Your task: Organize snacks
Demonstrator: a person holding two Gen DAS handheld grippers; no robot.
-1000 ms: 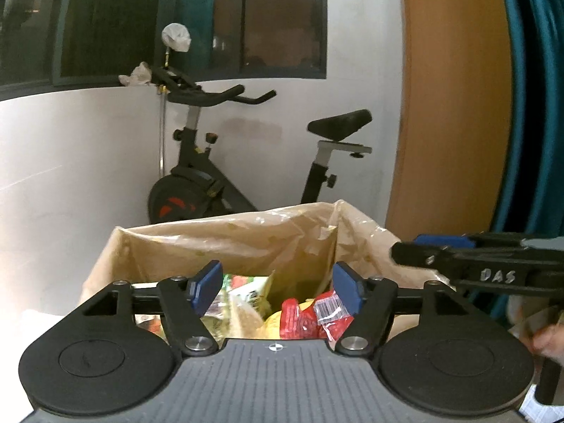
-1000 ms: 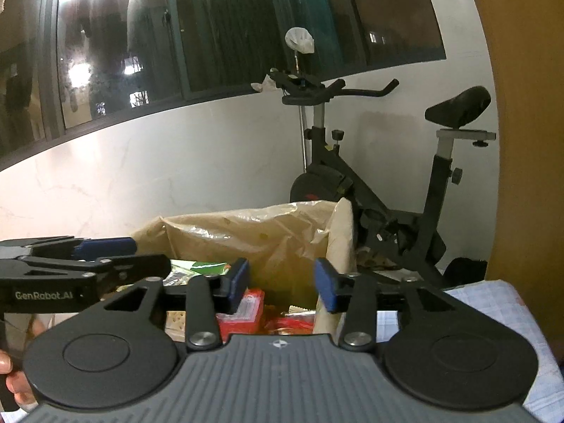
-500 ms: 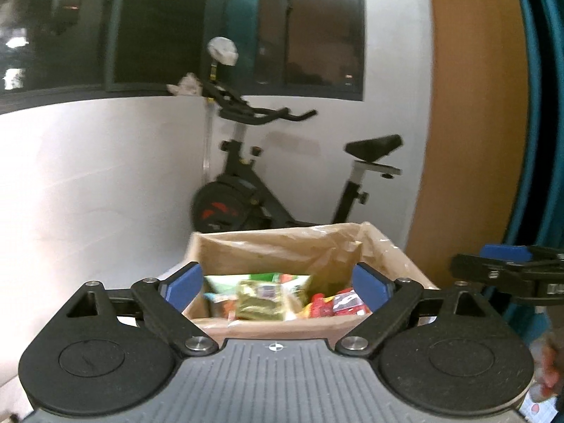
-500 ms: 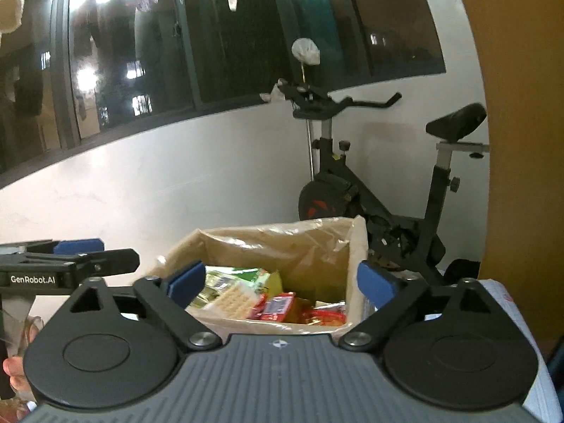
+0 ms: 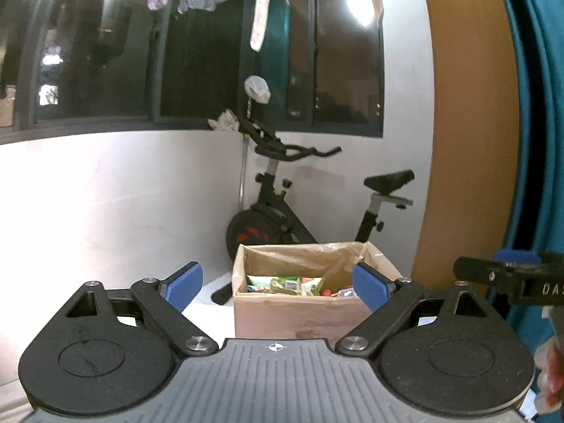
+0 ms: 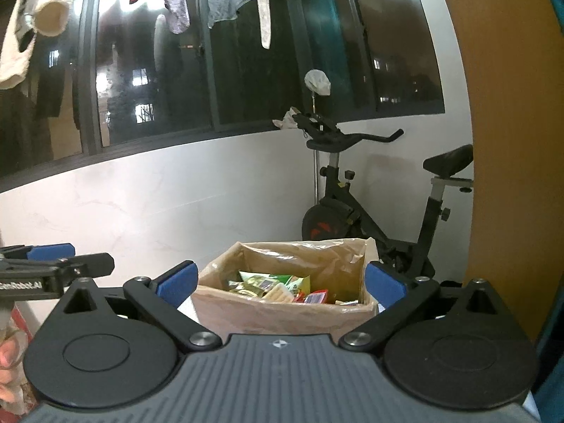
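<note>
Left tool [image 5: 276, 283]: fingers spread wide, nothing held.
Right tool [image 6: 280, 283]: fingers spread wide, nothing held.
Box [image 6: 282, 313]: at 12 o'clock, held snacks [image 6: 278, 287].

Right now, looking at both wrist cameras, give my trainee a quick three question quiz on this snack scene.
1. True or false: the left gripper is open.
2. What holds the snack packets? A) cardboard box B) plastic basket C) drawer
3. Fill in: behind the cardboard box stands an exercise ____.

Key: 1 true. 2 A. 3 bike; the exercise bike stands by the white wall. The right gripper is open too, holding nothing.
</note>
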